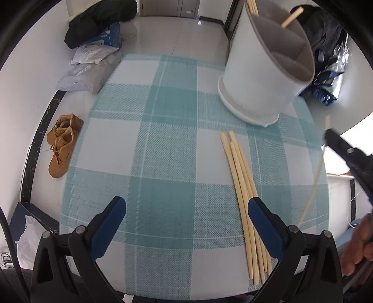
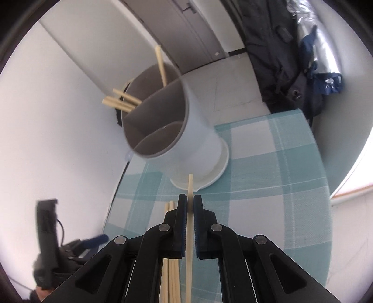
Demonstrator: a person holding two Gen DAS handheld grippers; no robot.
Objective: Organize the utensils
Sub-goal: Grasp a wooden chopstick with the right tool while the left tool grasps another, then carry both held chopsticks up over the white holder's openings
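Several pale wooden chopsticks (image 1: pixel 244 186) lie together on the teal checked cloth (image 1: pixel 163 139). My left gripper (image 1: pixel 186 223) hangs open over the cloth, its right finger just beside them and nothing between its pads. My right gripper (image 2: pixel 190 202) is shut on a single chopstick (image 2: pixel 190 186), held above the table and pointing towards the white utensil holder (image 2: pixel 186 130). The holder's back compartment has a few chopsticks (image 2: pixel 123 100) in it; its other compartments look empty. The left wrist view shows the right gripper (image 1: pixel 328 136) at the right edge with its chopstick (image 1: pixel 314 184), and the holder (image 1: pixel 261 77) at the back right.
The cloth covers a round white table. On the floor to the left are tan shoes (image 1: pixel 63 144), grey plastic parcels (image 1: pixel 88 74), a blue box and dark clothing (image 1: pixel 100 21). Dark bags (image 2: pixel 284 53) stand beyond the table's far right. A hand (image 1: pixel 356 247) shows at lower right.
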